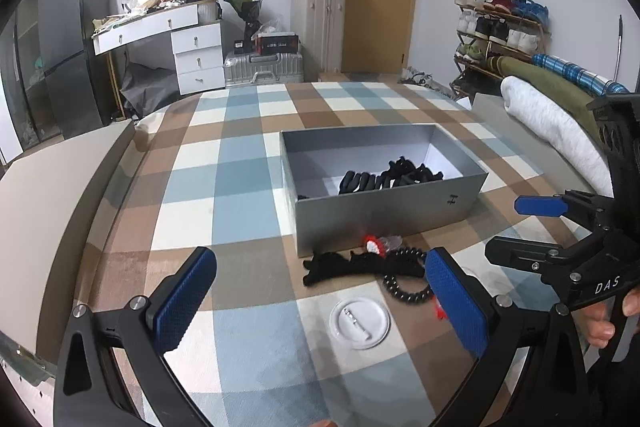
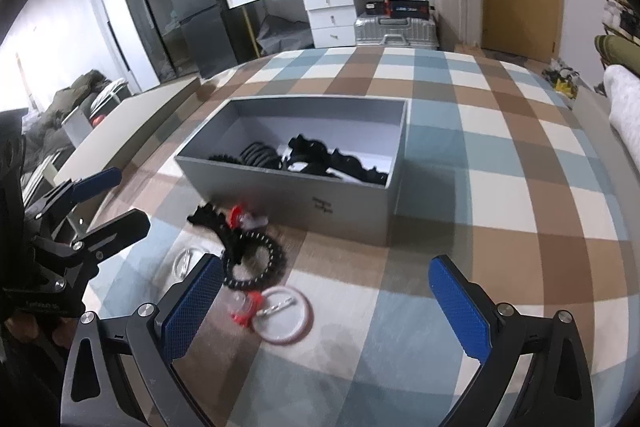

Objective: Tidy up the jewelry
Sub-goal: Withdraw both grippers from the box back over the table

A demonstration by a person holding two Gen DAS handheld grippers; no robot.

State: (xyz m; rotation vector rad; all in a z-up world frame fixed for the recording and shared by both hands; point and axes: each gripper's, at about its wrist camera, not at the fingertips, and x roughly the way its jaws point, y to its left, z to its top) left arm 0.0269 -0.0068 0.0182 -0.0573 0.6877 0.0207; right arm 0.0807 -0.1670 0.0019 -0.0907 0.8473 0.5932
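The left gripper (image 1: pixel 320 291) stands wide open with nothing between its blue pads. A clear round badge (image 1: pixel 359 323) lies on the checked cloth (image 1: pixel 240 155) in the gap, slightly toward the right finger. Just beyond it, at about one o'clock, a black bead bracelet (image 1: pixel 404 285) touches that finger's tip, beside a black hair clip (image 1: pixel 340 267) and a small red-and-white piece (image 1: pixel 374 245).

The right gripper (image 2: pixel 326 297) is likewise spread wide and empty. A red-rimmed round badge (image 2: pixel 285 319) lies between its fingers (nearer the left one), with the bracelet (image 2: pixel 256 261) at eleven o'clock, by that finger's tip.

Farther out, at twelve o'clock, the open grey box (image 2: pixel 352 203) holds more black clips (image 2: pixel 320 159).
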